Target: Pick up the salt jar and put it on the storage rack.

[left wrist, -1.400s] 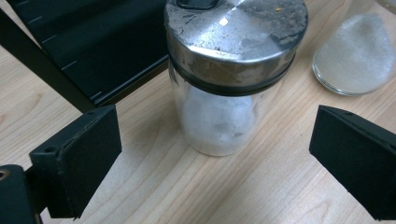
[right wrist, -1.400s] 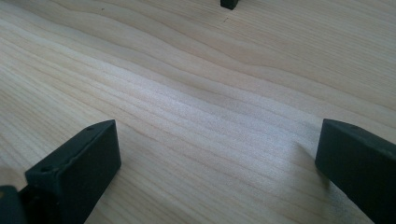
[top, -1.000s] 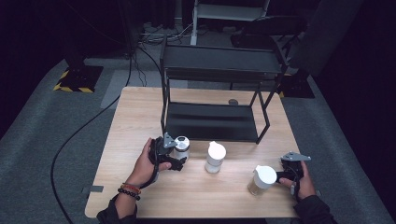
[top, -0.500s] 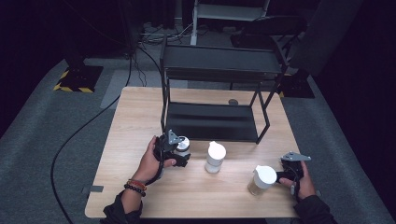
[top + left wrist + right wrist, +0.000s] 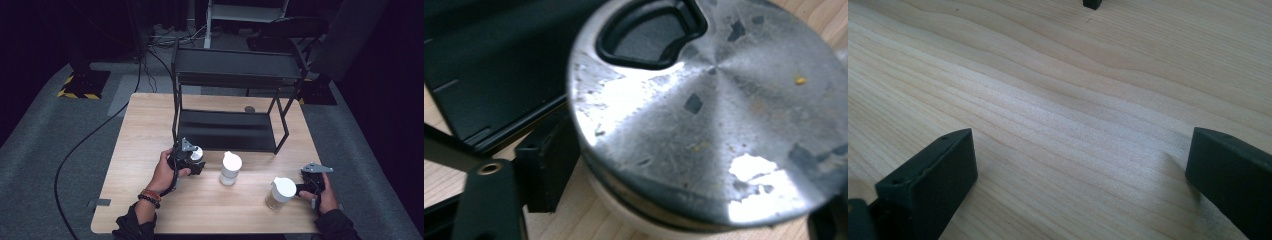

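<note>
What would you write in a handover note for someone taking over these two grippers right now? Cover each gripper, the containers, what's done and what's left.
Left gripper: jaws have just been closing on the metal-lidded jar, which stands on the table by the black rack.
Right gripper: open over bare wood, beside the jar with the white lid.
White bottle: stands untouched between them.
Done: left grasp.
Left: probably lifting the jar; the rack's shelves hold no containers.

Black shelf rack, middle shaker, wooden table
</note>
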`<action>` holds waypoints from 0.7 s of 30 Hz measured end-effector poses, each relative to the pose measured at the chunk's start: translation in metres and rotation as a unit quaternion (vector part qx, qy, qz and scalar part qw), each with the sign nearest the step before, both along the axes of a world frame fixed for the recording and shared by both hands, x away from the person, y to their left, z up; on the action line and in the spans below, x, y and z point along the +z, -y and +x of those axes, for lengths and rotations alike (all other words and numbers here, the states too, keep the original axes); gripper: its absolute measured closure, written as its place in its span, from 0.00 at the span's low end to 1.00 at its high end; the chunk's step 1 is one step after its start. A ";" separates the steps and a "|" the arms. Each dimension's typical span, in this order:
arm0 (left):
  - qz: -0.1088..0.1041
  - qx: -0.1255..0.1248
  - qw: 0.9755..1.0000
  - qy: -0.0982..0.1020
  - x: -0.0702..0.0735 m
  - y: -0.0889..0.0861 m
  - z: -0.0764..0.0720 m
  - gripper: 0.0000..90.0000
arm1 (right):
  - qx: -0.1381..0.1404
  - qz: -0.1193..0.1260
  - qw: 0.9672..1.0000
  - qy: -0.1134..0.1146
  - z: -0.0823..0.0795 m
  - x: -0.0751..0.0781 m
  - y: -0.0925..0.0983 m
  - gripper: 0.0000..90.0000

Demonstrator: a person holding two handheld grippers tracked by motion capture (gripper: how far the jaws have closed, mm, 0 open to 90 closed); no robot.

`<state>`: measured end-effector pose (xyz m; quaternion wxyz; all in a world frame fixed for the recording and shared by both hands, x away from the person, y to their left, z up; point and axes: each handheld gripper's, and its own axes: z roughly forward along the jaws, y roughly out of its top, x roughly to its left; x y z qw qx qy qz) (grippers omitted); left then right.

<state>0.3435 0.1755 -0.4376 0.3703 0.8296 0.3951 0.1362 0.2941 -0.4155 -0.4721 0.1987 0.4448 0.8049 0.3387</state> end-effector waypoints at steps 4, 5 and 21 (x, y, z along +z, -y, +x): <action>0.012 -0.007 1.000 0.009 0.000 0.004 -0.001 0.33 | 0.000 0.000 1.000 0.000 0.000 0.000 0.000 0.00; 0.013 -0.008 1.000 0.008 0.000 0.004 -0.001 0.33 | 0.000 0.000 1.000 0.000 0.000 0.000 0.000 0.00; 0.023 -0.007 1.000 0.005 0.007 0.011 0.002 0.34 | 0.000 0.000 1.000 0.000 0.000 0.000 0.000 0.00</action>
